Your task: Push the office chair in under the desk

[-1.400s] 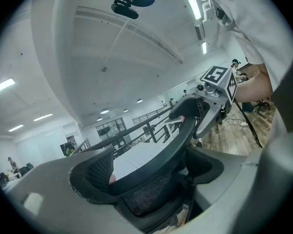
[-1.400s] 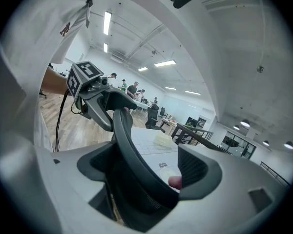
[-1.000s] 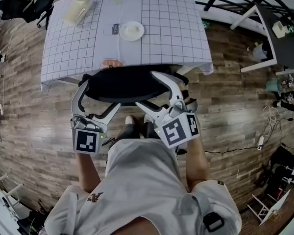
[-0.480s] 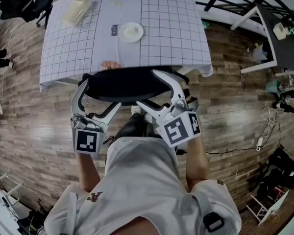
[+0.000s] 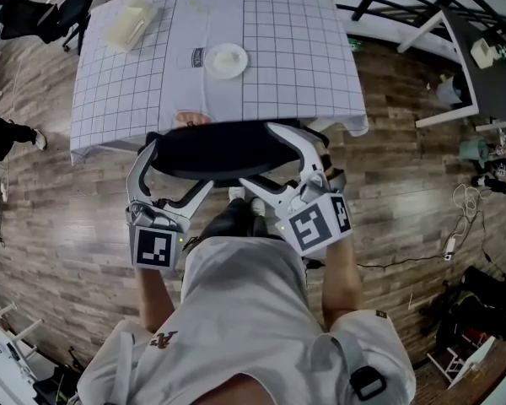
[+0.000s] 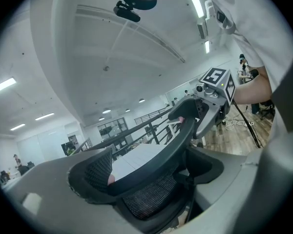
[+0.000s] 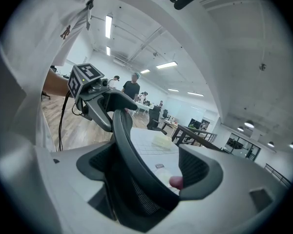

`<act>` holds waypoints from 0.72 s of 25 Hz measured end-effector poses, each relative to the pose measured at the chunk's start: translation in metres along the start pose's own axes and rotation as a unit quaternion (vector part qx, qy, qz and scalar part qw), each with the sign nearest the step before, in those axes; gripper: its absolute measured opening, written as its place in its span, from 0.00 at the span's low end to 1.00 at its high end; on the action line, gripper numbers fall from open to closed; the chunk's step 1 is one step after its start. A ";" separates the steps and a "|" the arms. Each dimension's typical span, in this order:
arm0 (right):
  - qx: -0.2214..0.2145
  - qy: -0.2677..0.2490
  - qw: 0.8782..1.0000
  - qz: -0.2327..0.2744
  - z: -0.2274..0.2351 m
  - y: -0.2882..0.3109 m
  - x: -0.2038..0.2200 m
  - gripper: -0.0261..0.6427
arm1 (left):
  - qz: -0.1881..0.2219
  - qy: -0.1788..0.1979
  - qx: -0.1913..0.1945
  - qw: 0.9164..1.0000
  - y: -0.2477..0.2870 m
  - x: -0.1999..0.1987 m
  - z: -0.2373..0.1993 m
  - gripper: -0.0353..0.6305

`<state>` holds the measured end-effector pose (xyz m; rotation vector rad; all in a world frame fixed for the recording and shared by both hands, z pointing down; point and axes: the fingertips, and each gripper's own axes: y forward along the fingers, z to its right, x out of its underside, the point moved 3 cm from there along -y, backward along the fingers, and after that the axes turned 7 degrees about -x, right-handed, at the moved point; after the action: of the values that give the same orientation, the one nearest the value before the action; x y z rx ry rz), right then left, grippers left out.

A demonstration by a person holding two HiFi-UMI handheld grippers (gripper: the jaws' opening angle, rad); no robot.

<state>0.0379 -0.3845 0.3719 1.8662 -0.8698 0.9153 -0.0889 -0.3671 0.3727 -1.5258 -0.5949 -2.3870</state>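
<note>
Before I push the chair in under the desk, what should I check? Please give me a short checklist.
1. Left gripper on the chair backrest: jaws apart, straddling its left end. Ok.
2. Right gripper: jaws apart, straddling the backrest's right end. Ok.
3. Backrest lined up with the desk: it sits at the near edge, about midway along it. Ok.
4. Free space under the desk: hidden in every view. Cannot tell.
5. White plate safe from a bump: it lies back from the near edge. Ok.
</note>
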 end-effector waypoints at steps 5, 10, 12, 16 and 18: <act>0.003 0.001 1.000 -0.004 -0.002 -0.002 0.000 0.65 | -0.005 0.002 0.008 1.000 -0.001 0.000 0.002 0.74; 0.003 0.002 1.000 -0.010 -0.006 -0.004 0.001 0.65 | -0.005 -0.001 0.013 1.000 -0.004 0.000 0.003 0.74; 0.004 0.002 1.000 -0.012 -0.006 -0.005 0.001 0.65 | -0.007 -0.002 0.015 1.000 -0.004 0.000 0.003 0.74; 0.003 0.004 1.000 -0.015 -0.010 -0.008 0.001 0.65 | -0.009 -0.005 0.022 1.000 -0.008 -0.001 0.005 0.73; 0.001 0.005 1.000 -0.017 -0.011 -0.009 0.000 0.64 | -0.009 -0.003 0.029 1.000 -0.010 -0.001 0.006 0.73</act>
<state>0.0428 -0.3708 0.3727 1.8708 -0.8290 0.9048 -0.0881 -0.3558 0.3719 -1.5111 -0.6749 -2.3578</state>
